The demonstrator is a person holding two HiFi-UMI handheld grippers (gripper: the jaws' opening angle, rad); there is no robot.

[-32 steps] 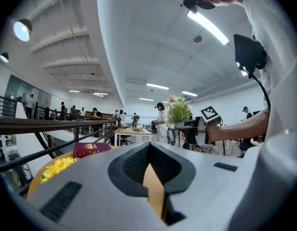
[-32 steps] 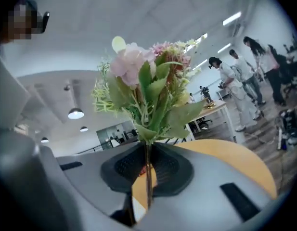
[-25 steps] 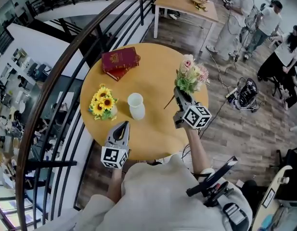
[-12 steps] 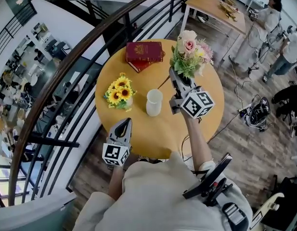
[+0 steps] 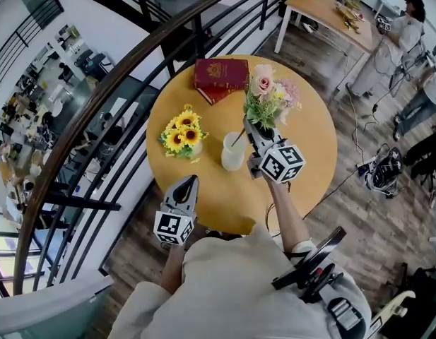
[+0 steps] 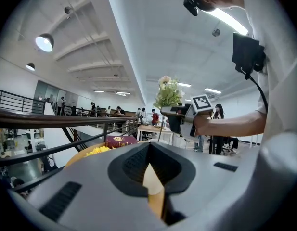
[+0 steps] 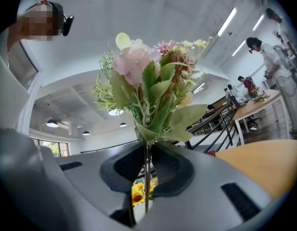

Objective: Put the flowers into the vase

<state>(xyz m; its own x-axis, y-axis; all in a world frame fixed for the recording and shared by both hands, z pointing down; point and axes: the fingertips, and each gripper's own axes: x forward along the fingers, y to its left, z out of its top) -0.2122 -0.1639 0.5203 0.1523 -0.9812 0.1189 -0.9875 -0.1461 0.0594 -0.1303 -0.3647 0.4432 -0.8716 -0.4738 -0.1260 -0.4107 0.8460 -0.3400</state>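
Your right gripper [image 5: 251,128]: fingers clamped on the flowers [image 5: 269,101], stem slanting down-left, tip at the mouth of the vase [image 5: 232,152] on the worktop [image 5: 306,143]. Your left gripper [image 5: 189,183]: fingers closed, empty, farther away.

Pink & green flowers [image 5: 268,94], white vase [image 5: 233,152], yellow sunflowers [image 5: 182,133], maroon book [image 5: 221,75] (w/ gold emblem), tan table [image 5: 309,136]

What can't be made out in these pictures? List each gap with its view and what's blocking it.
- Head view: whether the flowers' stem end is inside the vase or only above it; too thin to tell.
- Left gripper view: the vase; the left gripper's body covers it.
- Head view: the sunflowers' container, mostly under the blooms.
- Head view: the book's cover print, too small.
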